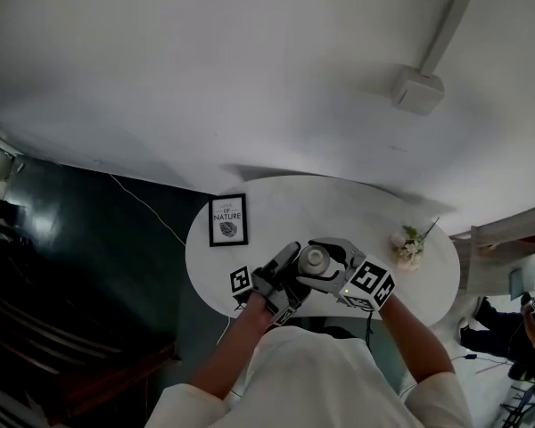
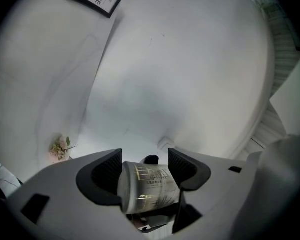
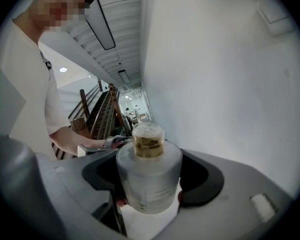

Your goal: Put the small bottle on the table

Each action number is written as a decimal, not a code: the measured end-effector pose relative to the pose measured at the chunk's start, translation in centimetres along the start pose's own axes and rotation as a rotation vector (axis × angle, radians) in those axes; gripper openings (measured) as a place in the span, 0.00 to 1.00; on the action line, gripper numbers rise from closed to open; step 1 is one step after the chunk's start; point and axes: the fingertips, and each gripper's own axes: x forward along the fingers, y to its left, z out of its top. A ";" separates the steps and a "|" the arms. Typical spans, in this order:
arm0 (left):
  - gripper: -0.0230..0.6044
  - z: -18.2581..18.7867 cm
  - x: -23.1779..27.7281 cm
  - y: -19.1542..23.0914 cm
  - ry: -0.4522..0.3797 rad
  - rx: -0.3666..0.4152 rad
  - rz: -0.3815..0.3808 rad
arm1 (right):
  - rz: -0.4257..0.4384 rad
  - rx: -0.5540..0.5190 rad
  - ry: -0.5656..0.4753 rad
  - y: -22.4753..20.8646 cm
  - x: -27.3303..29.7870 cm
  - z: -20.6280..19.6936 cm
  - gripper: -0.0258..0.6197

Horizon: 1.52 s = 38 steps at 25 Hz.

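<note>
On your left, the picture (image 1: 228,220) stands well away from the work, so the trouble lies closer in. Your left hand-held gripper (image 2: 146,157) is clamped on the bottle (image 2: 149,186), which lies crosswise between its jaws, not upright. That hold can let a smooth, round body roll or slide out. The bottle hangs in the air over the near rim of the tabletop (image 1: 294,201), not resting on it. If it slips here it will likely miss the surface and fall at your feet. Your right hand-held gripper (image 3: 150,165) is closed on the same bottle, its cap pointing away along the jaws. With both holding, any pull or twist of one against the other could wrench the bottle loose — so let one go cleanly before you move. Put down on its side or too near the rim, it may roll off; carry it further in and stand it up. The flowers (image 1: 409,245) on the right are far enough off to be safe.
</note>
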 end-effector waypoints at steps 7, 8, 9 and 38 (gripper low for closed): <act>0.47 3.9 -2.2 1.1 -0.040 -0.015 0.020 | -0.043 0.054 0.008 -4.3 2.4 -1.0 0.58; 0.47 4.5 -2.6 1.1 -0.048 -0.013 0.024 | -0.050 0.060 0.009 -4.9 2.7 -1.2 0.58; 0.47 5.0 -3.1 1.0 -0.054 -0.011 0.030 | -0.057 0.066 0.009 -5.4 3.1 -1.4 0.58; 0.46 17.7 -19.1 -0.9 -0.194 0.065 0.208 | -0.420 0.249 0.069 -22.2 14.2 -13.2 0.58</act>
